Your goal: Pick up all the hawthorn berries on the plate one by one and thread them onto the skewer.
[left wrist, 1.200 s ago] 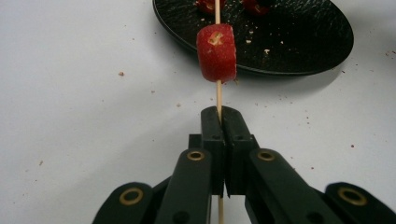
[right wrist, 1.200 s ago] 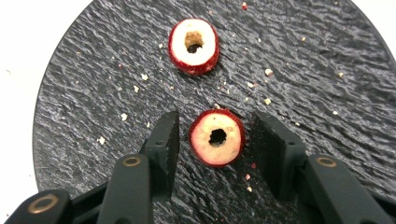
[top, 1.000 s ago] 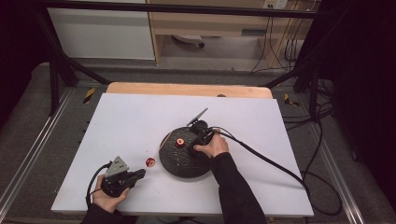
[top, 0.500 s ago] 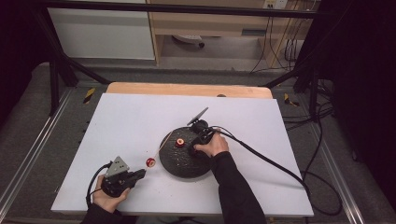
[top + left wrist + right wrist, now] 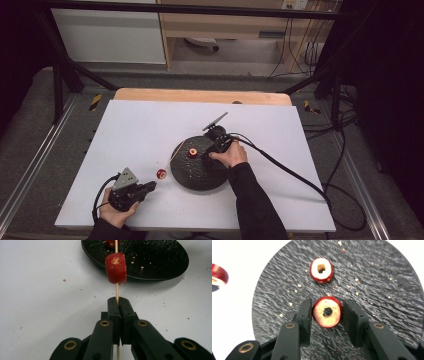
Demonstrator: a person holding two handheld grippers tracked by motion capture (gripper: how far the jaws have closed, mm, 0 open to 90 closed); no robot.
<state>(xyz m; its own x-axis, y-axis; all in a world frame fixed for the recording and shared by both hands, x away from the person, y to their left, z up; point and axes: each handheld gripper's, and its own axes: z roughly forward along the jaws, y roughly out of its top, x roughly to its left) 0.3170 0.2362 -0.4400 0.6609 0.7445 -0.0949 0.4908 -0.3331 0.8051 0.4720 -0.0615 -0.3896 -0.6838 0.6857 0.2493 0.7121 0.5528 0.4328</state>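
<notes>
My left gripper (image 5: 117,300) is shut on a thin wooden skewer (image 5: 116,288) just above the white table. A red-skinned fruit slice (image 5: 116,268) is threaded on the skewer a little ahead of the jaws. In the high view the left gripper (image 5: 149,187) sits at the front left, and the skewer's slice (image 5: 161,173) hangs beside the black plate (image 5: 200,175). My right gripper (image 5: 327,305) is over the plate (image 5: 387,277), shut on a round slice (image 5: 327,312) with a hole through its core. A second holed slice (image 5: 321,269) lies on the plate beyond it.
Crumbs are scattered over the plate and the white tabletop (image 5: 135,130). The right gripper's black cable (image 5: 290,172) trails off to the right across the table. A wooden strip (image 5: 200,96) runs along the table's far edge.
</notes>
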